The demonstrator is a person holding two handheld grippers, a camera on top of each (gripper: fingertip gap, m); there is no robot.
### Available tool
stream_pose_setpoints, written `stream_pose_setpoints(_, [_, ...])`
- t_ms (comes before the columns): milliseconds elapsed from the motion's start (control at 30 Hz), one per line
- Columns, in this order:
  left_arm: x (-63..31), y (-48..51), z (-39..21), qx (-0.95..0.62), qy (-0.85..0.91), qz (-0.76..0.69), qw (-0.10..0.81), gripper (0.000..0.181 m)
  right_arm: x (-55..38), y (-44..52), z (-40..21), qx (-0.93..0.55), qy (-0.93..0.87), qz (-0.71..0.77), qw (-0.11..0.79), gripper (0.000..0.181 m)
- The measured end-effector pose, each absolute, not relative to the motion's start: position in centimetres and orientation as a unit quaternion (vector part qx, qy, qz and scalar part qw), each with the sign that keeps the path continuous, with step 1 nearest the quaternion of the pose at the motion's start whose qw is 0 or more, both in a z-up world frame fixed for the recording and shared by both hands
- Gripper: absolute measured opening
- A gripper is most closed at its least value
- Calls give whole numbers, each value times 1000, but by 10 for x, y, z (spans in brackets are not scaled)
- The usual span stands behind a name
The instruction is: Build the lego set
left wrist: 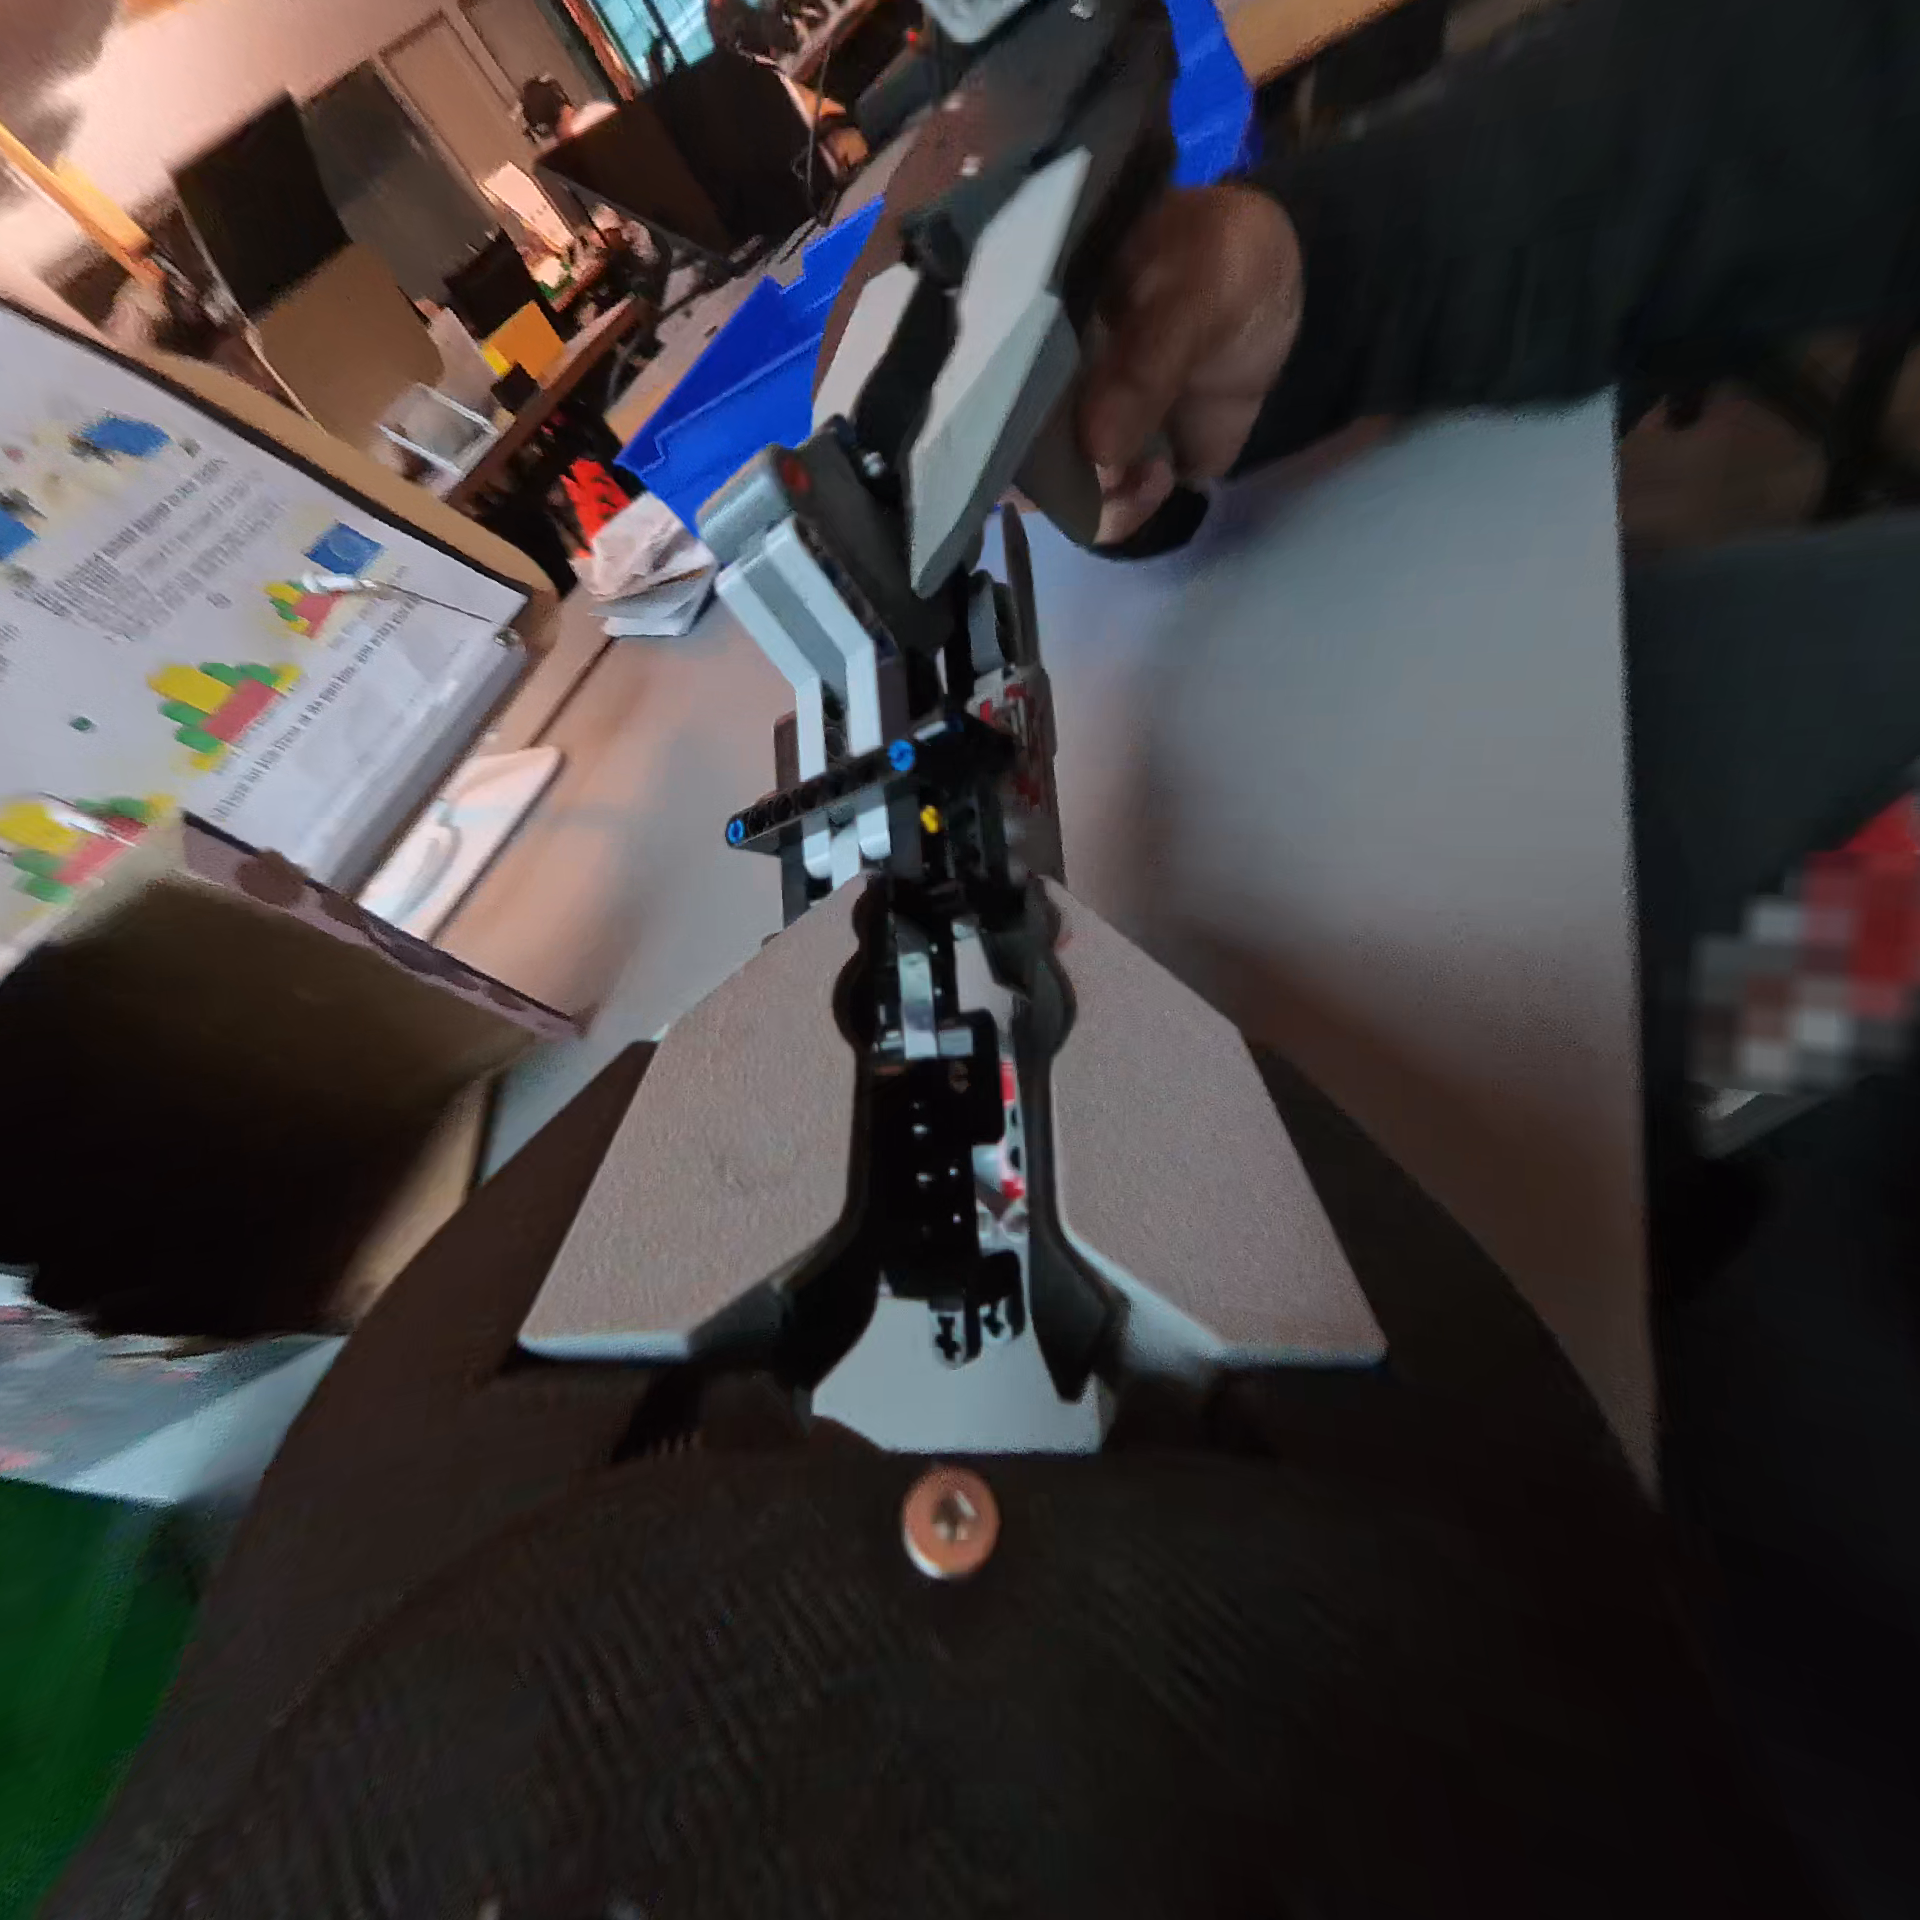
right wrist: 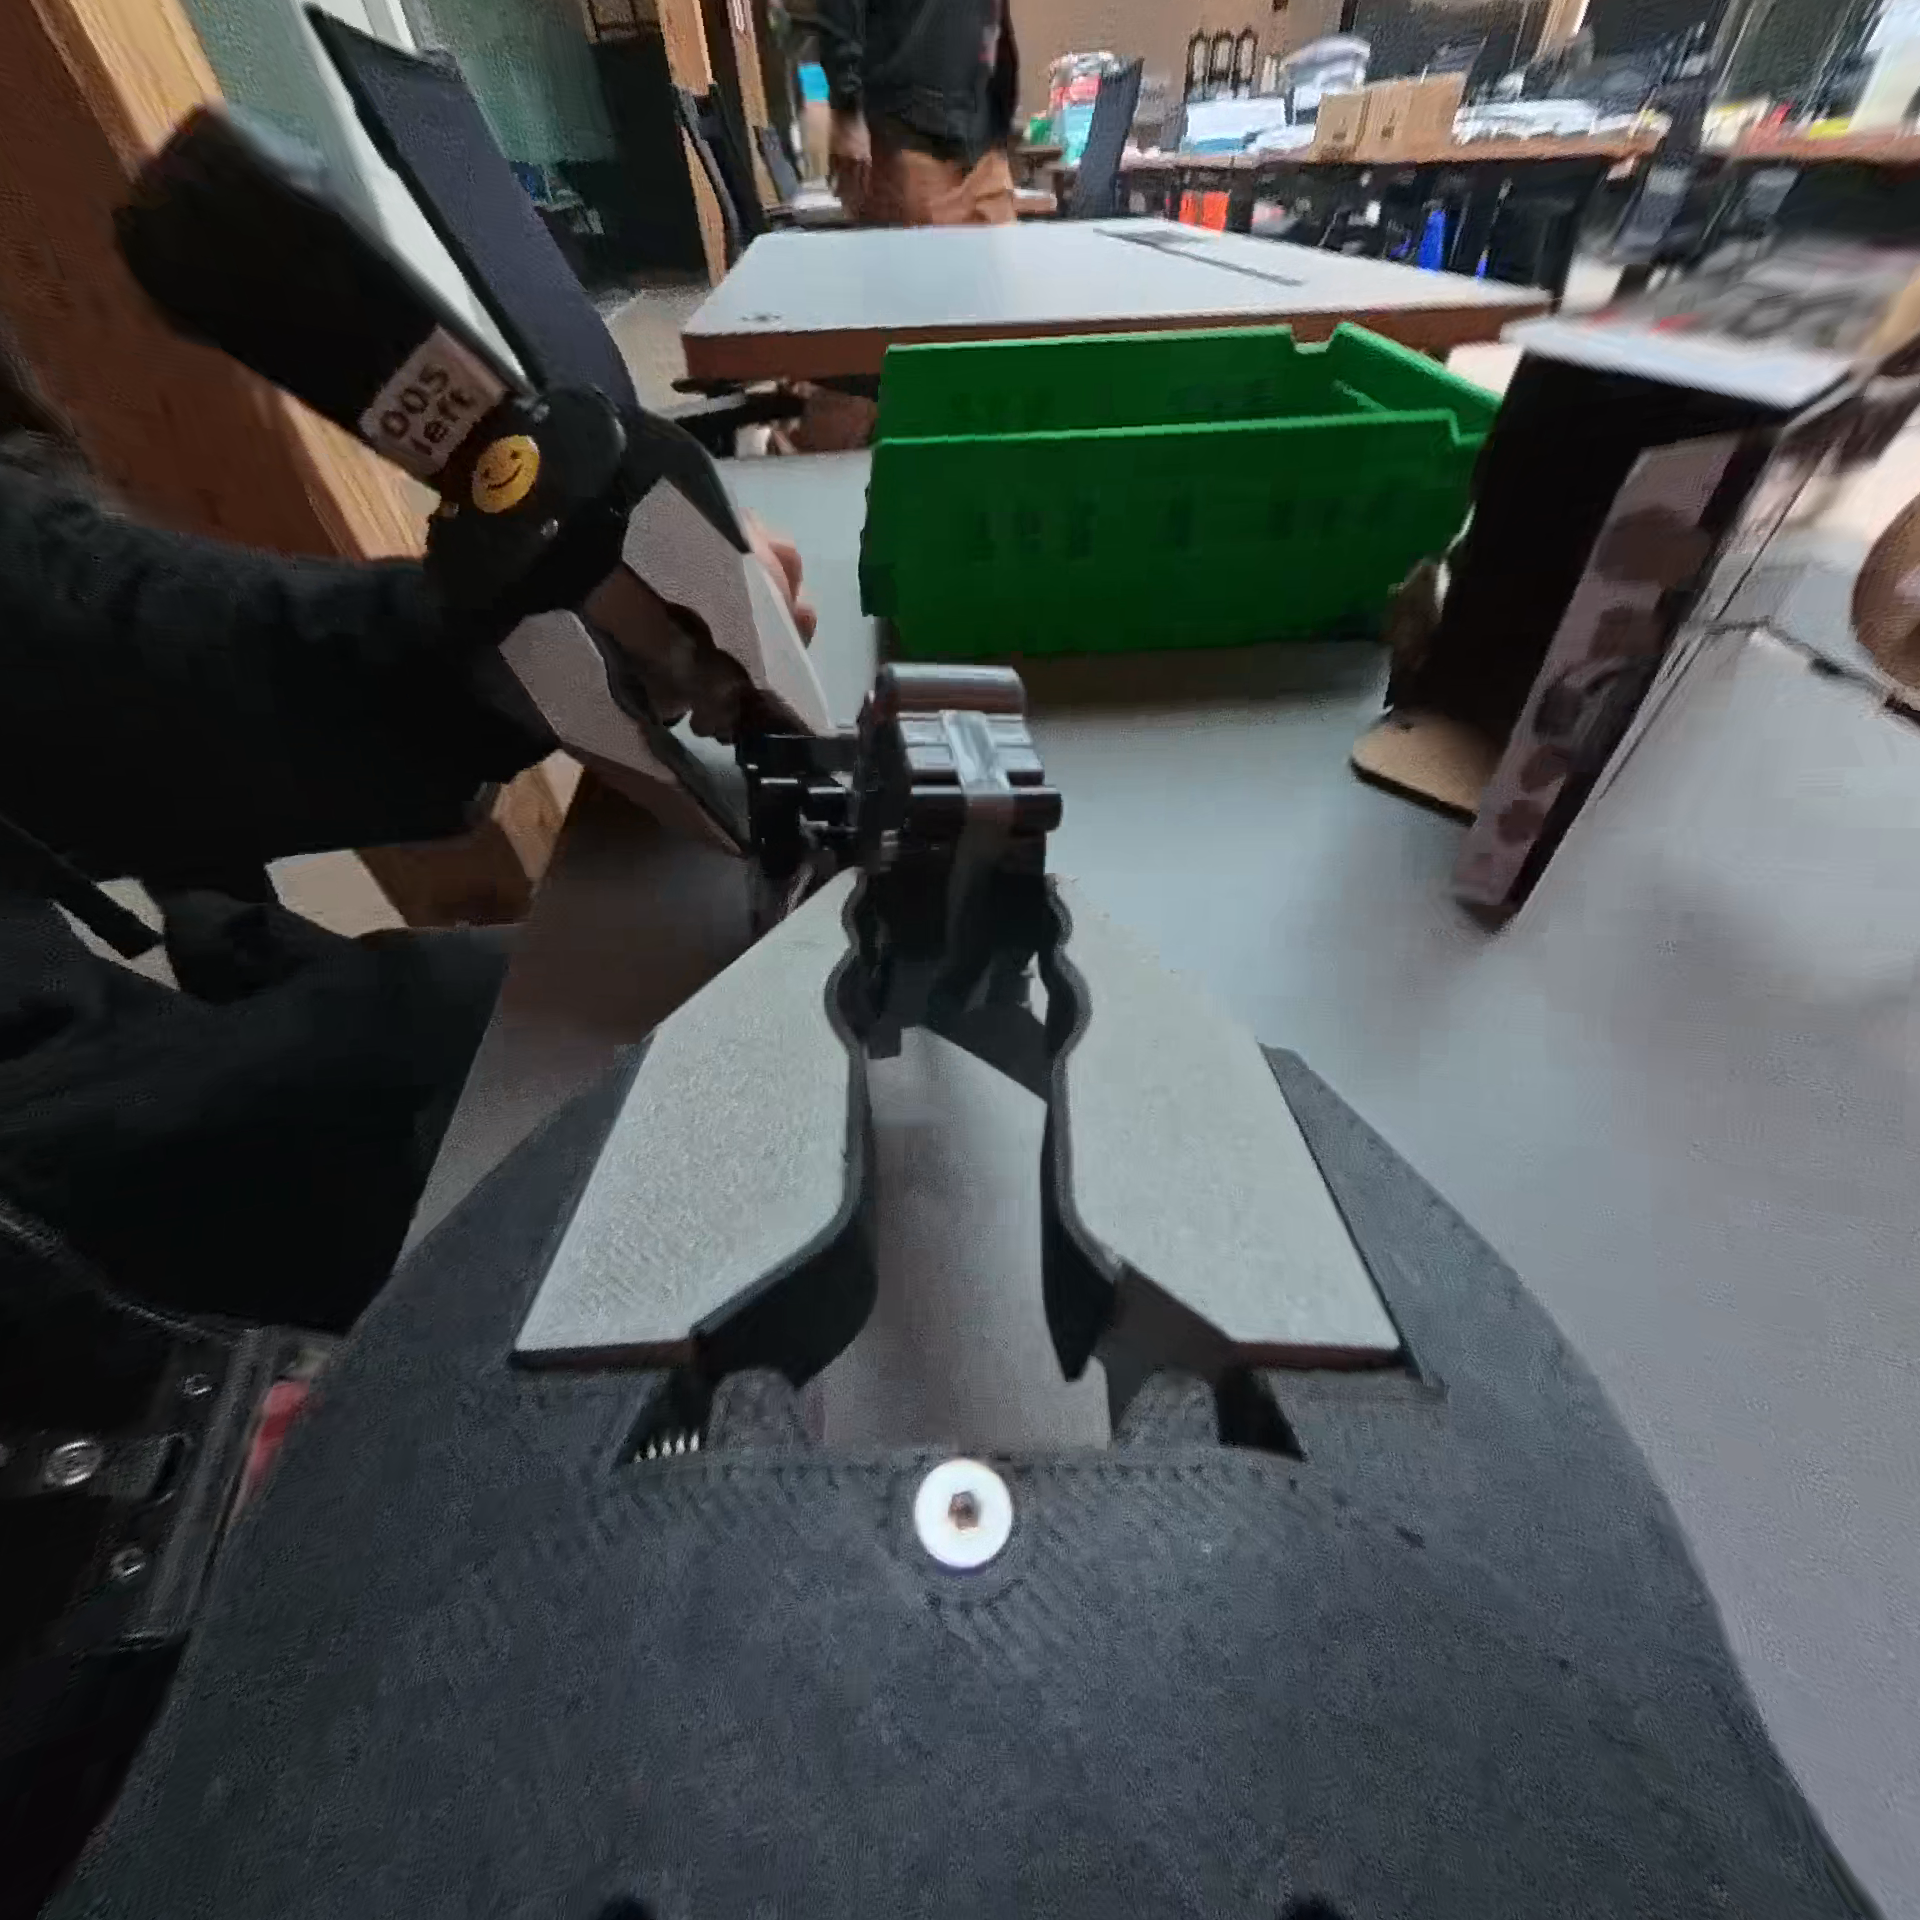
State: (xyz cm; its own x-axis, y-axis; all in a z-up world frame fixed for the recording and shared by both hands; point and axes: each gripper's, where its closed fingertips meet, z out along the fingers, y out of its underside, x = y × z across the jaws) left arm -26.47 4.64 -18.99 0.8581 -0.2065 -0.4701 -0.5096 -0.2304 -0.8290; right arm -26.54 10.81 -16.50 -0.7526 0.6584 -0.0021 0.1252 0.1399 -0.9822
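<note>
left gripper (left wrist: 951, 914): clenched on the lego assembly, its black beam lying lengthwise between the fingers.
right gripper (right wrist: 951, 935): clenched on the far end of the same assembly, fingertips pinching its dark underside.
lego assembly (left wrist: 883, 748): black, light grey and red technic build with blue and yellow pins, held in the air above the counter between the two grippers.
counter (right wrist: 1455, 1039): grey surface, under both grippers.
green bin (right wrist: 1143, 499): on the counter beyond the assembly, seen from the right wrist.
blue bin (left wrist: 748, 384): behind the right gripper in the left wrist view.
instruction sheet (left wrist: 208, 665): printed page with coloured brick pictures, left of the assembly.
cardboard box (right wrist: 1621, 582): open, standing right of the green bin.
hand (left wrist: 1184, 353): wrapped round the right gripper's handle, dark sleeve.
</note>
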Motion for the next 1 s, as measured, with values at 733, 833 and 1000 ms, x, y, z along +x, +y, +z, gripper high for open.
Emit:
stream_pose_setpoints(733, [-232, 53, -171, -717, 360, 219, 555, 26, -231, 43, -167, 9, -751, 292, 592, 24])
stream_pose_setpoints(833, [-232, 53, -176, -708, 377, 247, 544, 26, -232, 41, -172, 15, -752, 281, 596, 24])
stream_pose_setpoints(1000, [-240, 52, -185, -665, 427, 368, 491, 25, -232, 38, -178, 31, -753, 250, 608, 24])
